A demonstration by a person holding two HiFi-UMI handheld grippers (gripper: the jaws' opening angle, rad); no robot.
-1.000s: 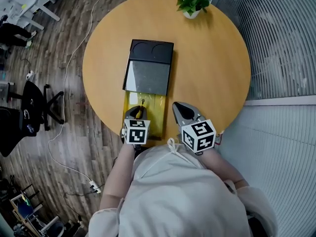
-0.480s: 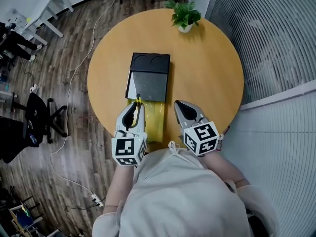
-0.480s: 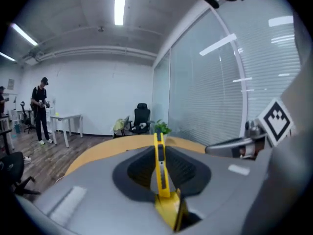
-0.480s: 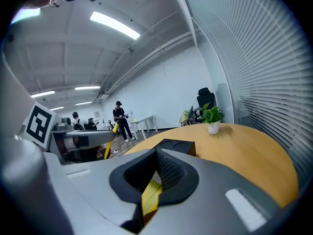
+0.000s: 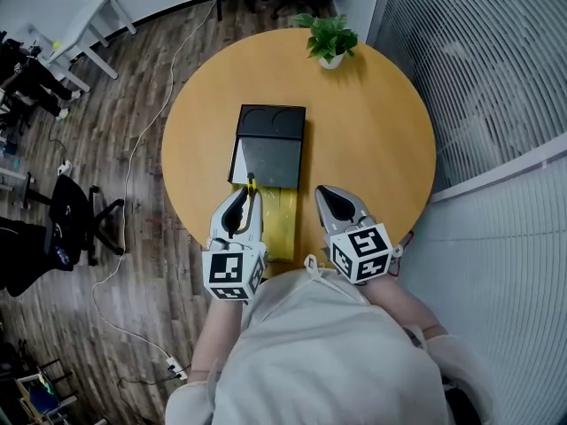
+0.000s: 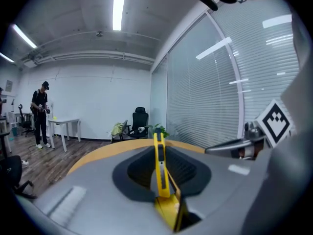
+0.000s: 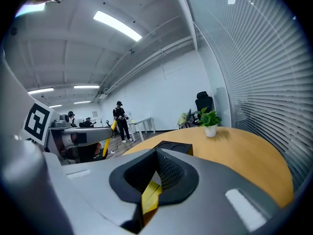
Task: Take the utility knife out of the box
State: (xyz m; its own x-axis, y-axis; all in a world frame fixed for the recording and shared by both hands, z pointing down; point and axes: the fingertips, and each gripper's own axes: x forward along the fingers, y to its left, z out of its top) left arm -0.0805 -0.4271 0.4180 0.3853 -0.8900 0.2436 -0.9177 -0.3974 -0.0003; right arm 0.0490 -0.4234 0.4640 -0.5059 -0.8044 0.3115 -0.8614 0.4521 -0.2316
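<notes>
The yellow utility knife (image 5: 251, 186) is clamped between the jaws of my left gripper (image 5: 244, 197) and sticks out forward past the fingertips. In the left gripper view the knife (image 6: 159, 163) stands on edge between the jaws, lifted above the table. The box lies below: its black lid (image 5: 269, 145) is swung open away from me, and its yellow tray (image 5: 282, 224) is nearer me. My right gripper (image 5: 329, 195) hovers to the right of the tray, shut with nothing in it. In the right gripper view the black lid (image 7: 174, 147) shows beyond its jaws.
The round wooden table (image 5: 381, 149) carries a small potted plant (image 5: 330, 38) at its far edge. A glass wall with blinds (image 5: 496, 69) runs along the right. An office chair (image 5: 73, 218) and a cable (image 5: 133, 166) are on the wooden floor at the left.
My left gripper has lifted up from the yellow tray with the knife in its jaws and levelled out. The right gripper has risen a little.
</notes>
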